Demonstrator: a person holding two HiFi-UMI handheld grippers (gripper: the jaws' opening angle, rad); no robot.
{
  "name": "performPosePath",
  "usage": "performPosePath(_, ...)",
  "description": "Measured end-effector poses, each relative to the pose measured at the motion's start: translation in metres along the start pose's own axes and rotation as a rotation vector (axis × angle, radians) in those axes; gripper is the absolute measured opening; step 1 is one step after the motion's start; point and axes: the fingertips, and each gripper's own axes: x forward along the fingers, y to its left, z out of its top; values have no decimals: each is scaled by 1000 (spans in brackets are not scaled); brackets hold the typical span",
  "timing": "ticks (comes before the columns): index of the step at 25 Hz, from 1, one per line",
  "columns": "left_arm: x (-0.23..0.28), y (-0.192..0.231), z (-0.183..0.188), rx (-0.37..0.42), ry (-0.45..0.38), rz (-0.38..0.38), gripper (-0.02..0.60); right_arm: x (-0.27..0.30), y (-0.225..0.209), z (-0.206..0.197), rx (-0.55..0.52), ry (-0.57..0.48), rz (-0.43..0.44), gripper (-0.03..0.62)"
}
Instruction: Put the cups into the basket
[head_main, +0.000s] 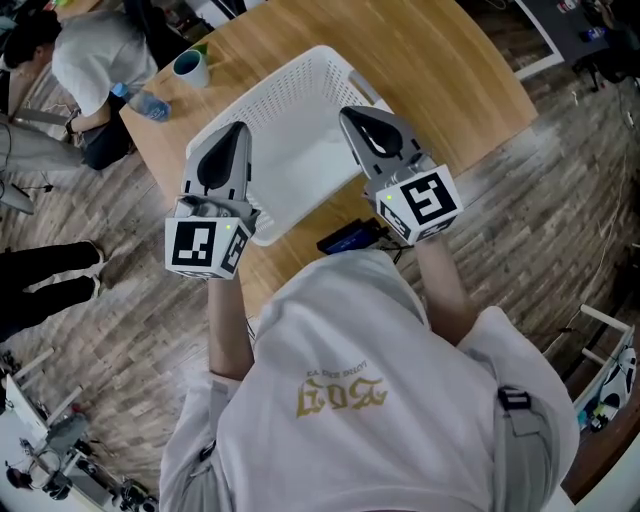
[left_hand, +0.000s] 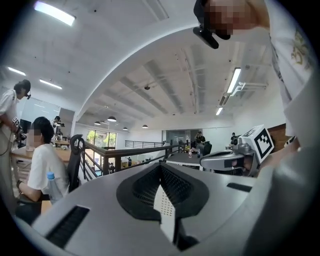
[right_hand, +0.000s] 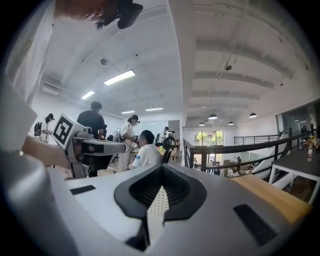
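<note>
Left claw (head_main: 237, 127) and right claw (head_main: 348, 113) were pressed together, empty, over the basket (head_main: 322, 57) | cup (head_main: 190, 67) stood beyond its far-left corner | looked light, stiff, slick; your best hold: rim.

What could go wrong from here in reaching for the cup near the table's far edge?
The cup stands close to the table edge, so a nudge might tip it off. The left tool and right tool are both shut; unless opened first, they would likely push it. A seated person is near that edge.
</note>
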Motion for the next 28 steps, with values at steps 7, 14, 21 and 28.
performPosePath(7, -9, 0, -11, -48, -2, 39, 5, -10, 12, 6, -57, -57, -6, 10)
performPosePath(14, -16, -4, -19, -66, 10, 52, 5, -5, 18, 5, -52, -52, -7, 9)
performPosePath(21, -17, -3, -18, -47, 11, 63, 5, -4, 14, 7, -33, -60, -29, 9)
performPosePath(28, -17, -7, -10, -45, -4, 62, 5, -6, 14, 14, -32, -70, -39, 9)
